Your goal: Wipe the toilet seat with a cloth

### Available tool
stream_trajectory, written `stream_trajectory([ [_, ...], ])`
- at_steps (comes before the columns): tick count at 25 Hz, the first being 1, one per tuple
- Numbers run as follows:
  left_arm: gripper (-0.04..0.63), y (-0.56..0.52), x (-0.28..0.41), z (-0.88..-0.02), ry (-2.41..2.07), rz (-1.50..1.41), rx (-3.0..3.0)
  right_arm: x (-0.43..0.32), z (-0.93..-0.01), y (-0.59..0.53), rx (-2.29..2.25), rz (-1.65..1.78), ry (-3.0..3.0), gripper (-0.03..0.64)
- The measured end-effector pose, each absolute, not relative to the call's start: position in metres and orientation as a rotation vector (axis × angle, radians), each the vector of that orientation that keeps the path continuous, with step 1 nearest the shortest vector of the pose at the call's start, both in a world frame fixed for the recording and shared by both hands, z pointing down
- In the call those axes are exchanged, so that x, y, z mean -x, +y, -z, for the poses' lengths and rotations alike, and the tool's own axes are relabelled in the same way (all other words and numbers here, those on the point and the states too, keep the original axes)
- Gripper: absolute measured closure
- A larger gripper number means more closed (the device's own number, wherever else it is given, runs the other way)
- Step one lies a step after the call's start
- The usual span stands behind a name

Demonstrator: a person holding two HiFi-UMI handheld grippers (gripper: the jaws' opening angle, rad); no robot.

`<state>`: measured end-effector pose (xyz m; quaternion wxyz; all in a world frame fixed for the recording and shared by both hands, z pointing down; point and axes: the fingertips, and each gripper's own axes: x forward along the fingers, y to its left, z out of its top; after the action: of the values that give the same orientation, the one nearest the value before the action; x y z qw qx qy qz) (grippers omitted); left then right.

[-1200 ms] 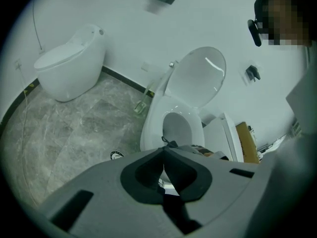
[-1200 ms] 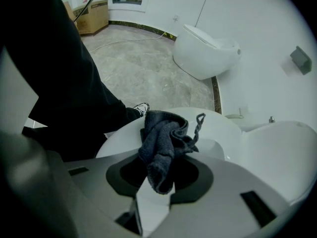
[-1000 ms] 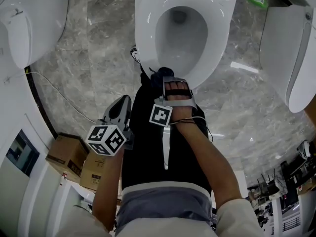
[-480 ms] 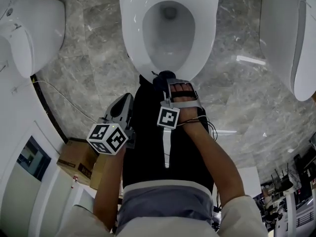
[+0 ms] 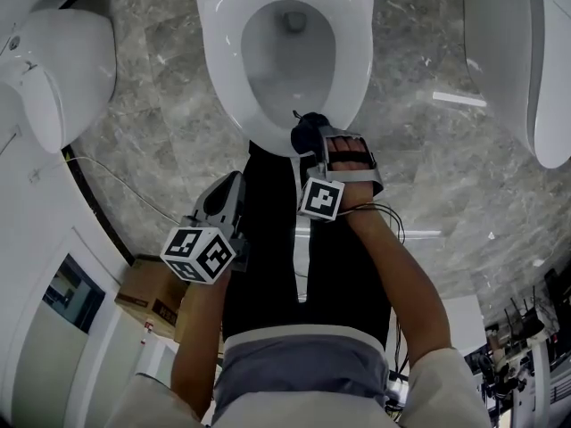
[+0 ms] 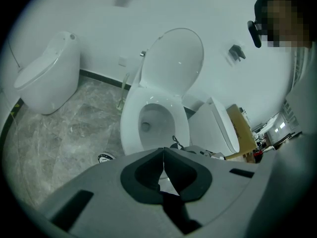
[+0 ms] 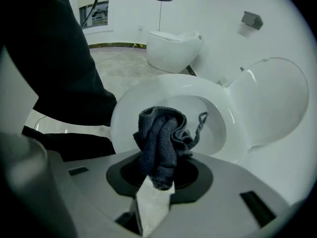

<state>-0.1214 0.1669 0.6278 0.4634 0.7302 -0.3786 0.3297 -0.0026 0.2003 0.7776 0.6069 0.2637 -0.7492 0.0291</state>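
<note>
**Cloth arriving at the front of the seat, spare claw parked aside**

The right gripper [image 7: 156, 178] is pinching a dark bunched cloth [image 7: 159, 138] between its 2 jaws. Most of the fabric is standing proud of the tips, so the cloth rather than the hard jaws would be meeting the porcelain. From the head view, that cloth [image 5: 308, 135] is sitting over the front edge of the toilet seat [image 5: 221, 65], just ahead of the person's dark trousers [image 5: 268, 239]. Whether it is pressing on the seat or hanging just above it is not readable from either view. The gripper is pointing steeply down, which seems meant to drive the wad flat onto the ring.

The lid [image 7: 270, 98] is standing raised against the wall, leaving the whole ring exposed for wiping.

The left gripper [image 6: 163, 163] is showing its 2 jaws pressed together with nothing between them. It is hanging back beside the person's thigh [image 5: 223, 196], well clear of the seat, probably to leave the right hand room to sweep. Wiping looks barely begun, and the front rim appears to be the starting point.
</note>
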Motion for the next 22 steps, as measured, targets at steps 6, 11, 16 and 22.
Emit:
stream_trajectory([
  [6, 0.586, 0.167, 0.114, -0.629, -0.927, -0.811, -1.793, -0.02, -0.782, 0.192, -0.625, -0.057, -1.716, 0.515],
  [11, 0.586, 0.161, 0.111, -0.627, -0.935, -0.779, -1.775, -0.03, -0.782, 0.186, -0.633, -0.075, -1.726, 0.515],
  [16, 0.586, 0.158, 0.112, -0.628, -0.933, -0.778, -1.771, -0.041, -0.78, 0.181, -0.654, -0.091, -1.722, 0.515],
  [22, 0.586, 0.151, 0.115, -0.629, -0.929, -0.774, -1.766, -0.056, -0.78, 0.171, -0.687, -0.121, -1.693, 0.515],
])
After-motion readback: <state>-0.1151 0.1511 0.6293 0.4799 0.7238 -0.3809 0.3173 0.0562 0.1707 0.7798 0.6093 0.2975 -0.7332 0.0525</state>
